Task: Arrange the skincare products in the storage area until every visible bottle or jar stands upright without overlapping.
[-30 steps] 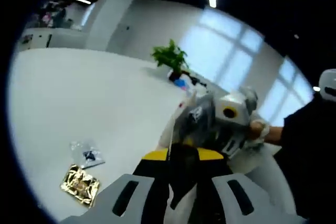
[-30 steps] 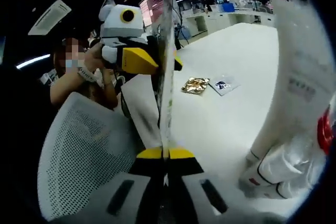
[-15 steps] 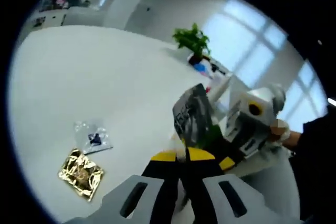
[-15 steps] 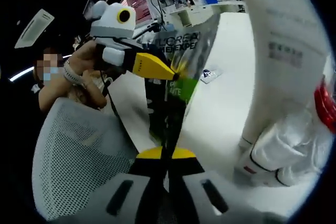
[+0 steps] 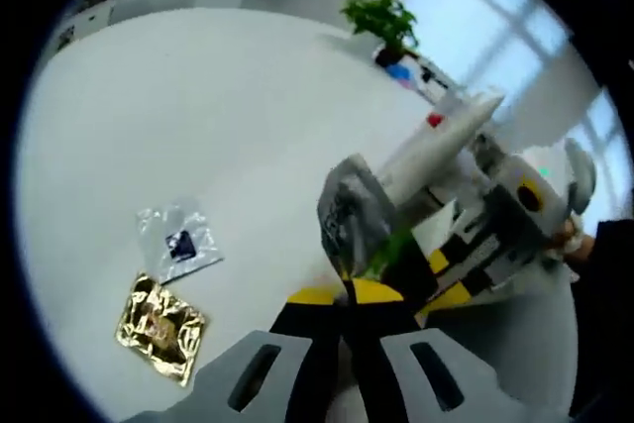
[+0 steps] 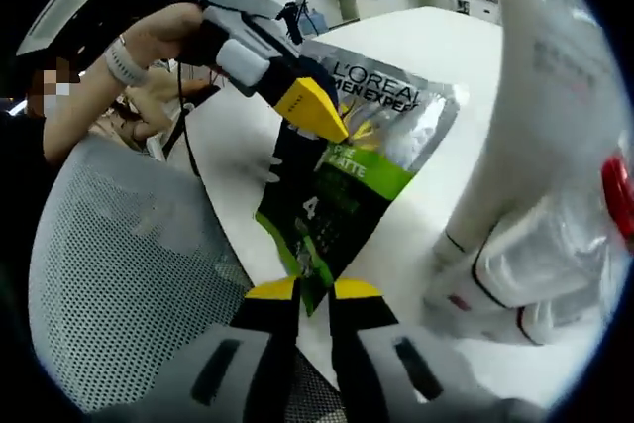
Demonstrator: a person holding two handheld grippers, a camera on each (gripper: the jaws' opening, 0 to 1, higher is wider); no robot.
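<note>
A silver, black and green L'Oréal sachet [image 6: 362,170] hangs between both grippers above the white table's edge. My right gripper [image 6: 301,291] is shut on its lower corner. The left gripper [image 6: 315,111], held by a hand, comes in from the upper left and pinches the sachet's top edge. In the left gripper view, my left gripper [image 5: 343,294] is shut on the same sachet [image 5: 349,217], and the right gripper [image 5: 495,235] shows just behind it. A tall white tube [image 6: 555,96] with a red cap [image 5: 434,120] stands close by, beside white bottles in clear wrap [image 6: 540,264].
A gold sachet [image 5: 158,327] and a clear sachet [image 5: 179,245] lie flat on the white table [image 5: 198,116]. A potted plant [image 5: 381,15] stands at the far side. A grey mesh chair [image 6: 119,274] sits against the table's edge.
The sachet has swung from edge-on to face-on in the right gripper view, still held by both grippers. The left gripper view has tipped down towards the table and the white tube.
</note>
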